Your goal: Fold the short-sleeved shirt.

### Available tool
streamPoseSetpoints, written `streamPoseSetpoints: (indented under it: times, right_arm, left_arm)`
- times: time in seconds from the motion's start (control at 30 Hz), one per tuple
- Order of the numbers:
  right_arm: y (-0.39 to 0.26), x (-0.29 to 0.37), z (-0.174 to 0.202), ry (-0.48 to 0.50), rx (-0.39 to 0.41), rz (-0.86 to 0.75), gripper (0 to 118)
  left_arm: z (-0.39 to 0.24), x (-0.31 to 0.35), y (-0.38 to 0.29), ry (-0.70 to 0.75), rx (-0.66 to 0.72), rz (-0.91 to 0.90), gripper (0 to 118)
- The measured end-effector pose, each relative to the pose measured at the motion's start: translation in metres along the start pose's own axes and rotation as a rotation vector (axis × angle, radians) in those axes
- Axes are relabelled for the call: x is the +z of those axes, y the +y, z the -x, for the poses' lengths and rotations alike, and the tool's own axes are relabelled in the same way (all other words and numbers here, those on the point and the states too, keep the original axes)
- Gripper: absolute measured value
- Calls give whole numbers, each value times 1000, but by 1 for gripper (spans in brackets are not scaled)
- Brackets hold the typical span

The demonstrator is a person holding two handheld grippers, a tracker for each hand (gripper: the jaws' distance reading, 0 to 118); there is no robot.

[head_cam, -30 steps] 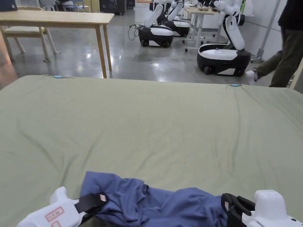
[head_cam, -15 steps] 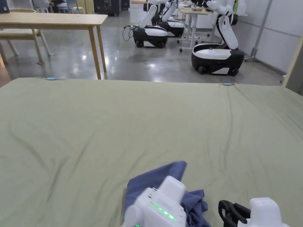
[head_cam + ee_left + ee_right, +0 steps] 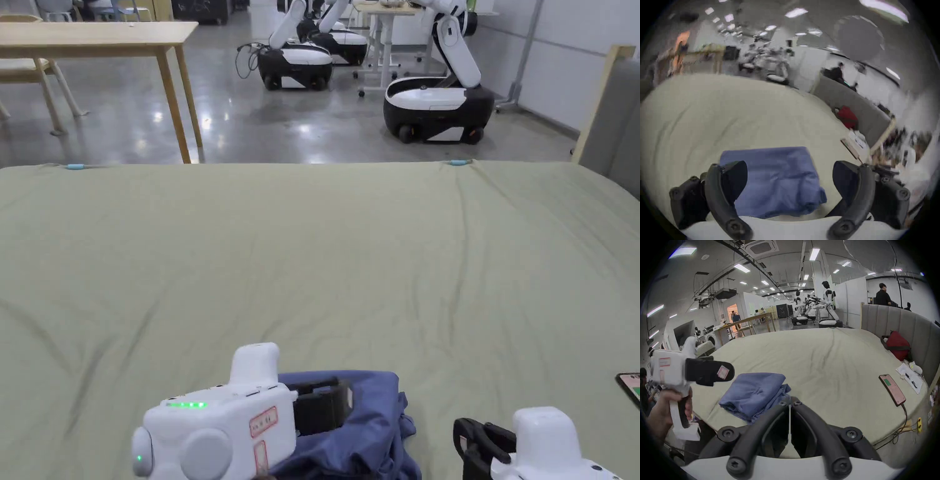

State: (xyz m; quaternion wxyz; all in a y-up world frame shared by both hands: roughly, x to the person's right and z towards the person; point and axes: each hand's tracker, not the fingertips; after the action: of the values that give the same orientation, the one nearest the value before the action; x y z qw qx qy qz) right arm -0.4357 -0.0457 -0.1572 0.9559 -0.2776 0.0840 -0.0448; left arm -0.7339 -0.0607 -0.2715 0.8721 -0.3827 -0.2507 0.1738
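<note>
— Lying bunched at the bed's (image 3: pixel 312 250) near edge, the blue shirt (image 3: pixel 753 392)?
— Yes. Left gripper (image 3: pixel 790 177) hovers above, jaws apart; right gripper (image 3: pixel 790 402) beside it, jaws together. Open sheet beyond.

Matt cloth below, hard plastic above

The shirt (image 3: pixel 753 392) is soft blue cloth, matt and creased, lying on a bedsheet (image 3: pixel 325 250) of dull green fabric with shallow wrinkles. The left gripper (image 3: pixel 790 175) has a smooth white plastic shell and black matt jaws; the right gripper (image 3: pixel 790 403) looks the same, with dark screw heads. Beyond, the floor (image 3: pixel 262 128) is polished and glossy, the table (image 3: pixel 94 31) pale smooth wood, the phone (image 3: pixel 891 390) glassy, and the headboard (image 3: pixel 893 321) grey padded upholstery.
</note>
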Motion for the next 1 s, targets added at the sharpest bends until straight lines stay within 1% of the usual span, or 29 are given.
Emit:
streamPoseSetpoints:
  times: [0.03,0.07,0.1,0.13,0.17,0.23,0.27,0.3,0.33,0.37,0.4,0.5,0.53,0.6,0.63,0.67,0.7,0.73,0.77,0.83,0.87,0.93,0.97,1.0]
  right_arm:
    - [2,-4,3,6,-7,7,3]
    - [4,-9,6,15,-16,13,3]
    - [6,-13,9,30,-28,17,3]
    - [8,-16,11,41,-39,19,3]
    - [9,-20,15,52,-47,17,3]
    - [10,-24,19,88,-81,2,3]
    - [11,-26,20,100,-93,-3,3]
    - [11,-28,22,103,-101,3,3]
    - [12,-30,23,103,-101,7,3]
    - [12,-32,23,107,-100,8,3]
    - [12,-35,23,113,-99,11,3]
    - [8,-53,23,166,-112,43,3]
    - [4,-61,22,193,-128,62,3]
    - [-10,-81,16,286,-191,114,3]
    - [-19,-87,12,299,-201,123,3]
    - [-27,-92,9,287,-200,130,3]
    - [-35,-98,6,249,-208,161,3]
    - [-40,-102,2,176,-213,198,3]
    - [-43,-104,-2,160,-235,213,3]
    - [-44,-101,-12,245,-340,170,3]
    - [-42,-100,-12,240,-338,174,3]
    - [-40,-99,-9,235,-284,165,3]
    - [-39,-97,-8,235,-267,162,3]
    - [-40,-97,-8,238,-265,160,3]
  left_arm:
    - [6,-10,-4,-60,23,77,81]
    - [4,-23,-11,-125,37,96,30]
    - [-2,-35,-20,-142,62,107,6]
    - [-7,-43,-25,-150,65,116,6]
    - [-14,-55,-30,-186,42,167,6]
    - [-34,-78,-45,-169,27,211,6]
    - [-40,-83,-47,-184,-9,232,6]
    - [-45,-85,-47,-169,-25,213,6]
    - [-43,-80,-46,-159,-4,192,6]
    - [-39,-73,-43,-173,42,168,6]
    - [-35,-61,-40,-184,57,145,6]
    - [-15,-16,-32,-126,2,56,7]
    - [-7,-3,-30,-109,8,28,7]
    - [24,23,-27,-122,68,-19,17]
    - [39,31,-27,-134,95,-5,17]
    - [51,35,-28,-128,107,6,57]
    - [64,39,-31,-115,132,0,94]
    - [77,42,-34,-105,160,-39,116]
    - [88,39,-33,-92,215,-17,118]
    - [110,26,-34,-123,312,10,118]
    - [118,17,-37,-177,366,22,118]
    - [127,-12,-42,-317,466,96,118]
    - [124,-23,-42,-369,468,95,118]
    - [118,-33,-42,-455,458,66,118]
